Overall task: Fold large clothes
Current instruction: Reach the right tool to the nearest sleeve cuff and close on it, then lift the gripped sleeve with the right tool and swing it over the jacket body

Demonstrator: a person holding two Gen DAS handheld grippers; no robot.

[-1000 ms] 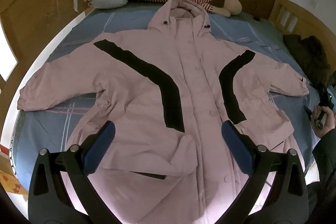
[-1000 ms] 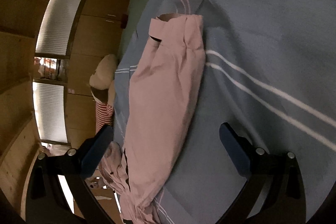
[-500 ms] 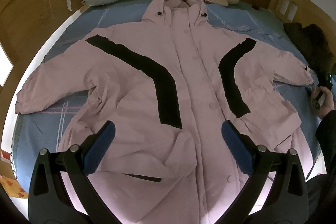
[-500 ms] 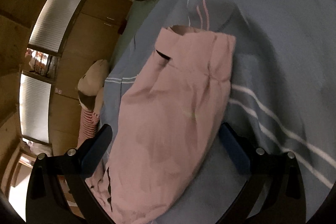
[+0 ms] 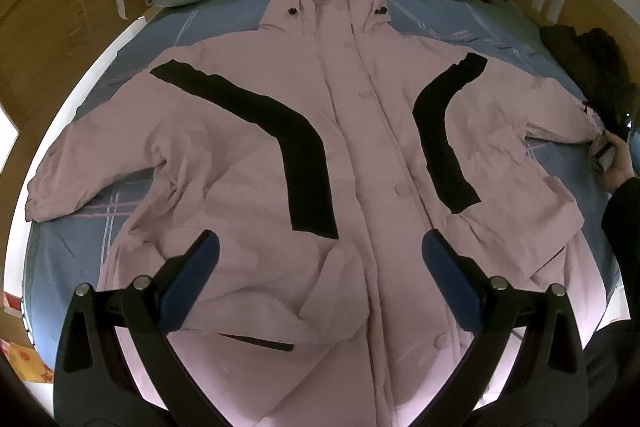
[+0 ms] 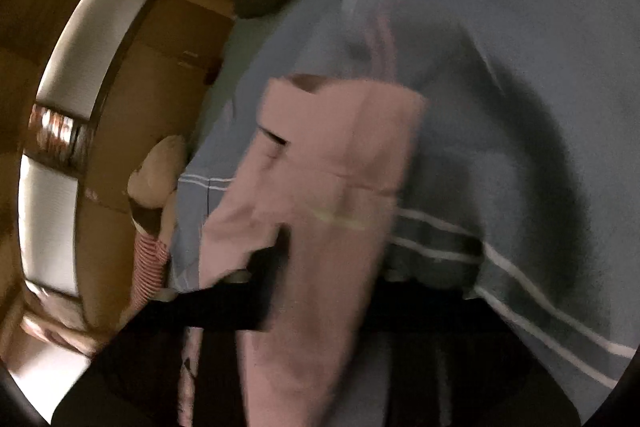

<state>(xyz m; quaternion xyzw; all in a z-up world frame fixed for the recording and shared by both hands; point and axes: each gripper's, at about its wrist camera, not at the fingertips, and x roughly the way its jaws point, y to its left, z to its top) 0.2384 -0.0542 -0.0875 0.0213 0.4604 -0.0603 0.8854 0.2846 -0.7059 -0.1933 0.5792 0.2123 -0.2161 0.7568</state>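
The pink hooded coat lies spread flat on the blue bedsheet ahead of the left gripper, whose jaws stand wide apart and empty. The right gripper is blurred — its jaws flank the coat's sleeve cuff, closure unclear.
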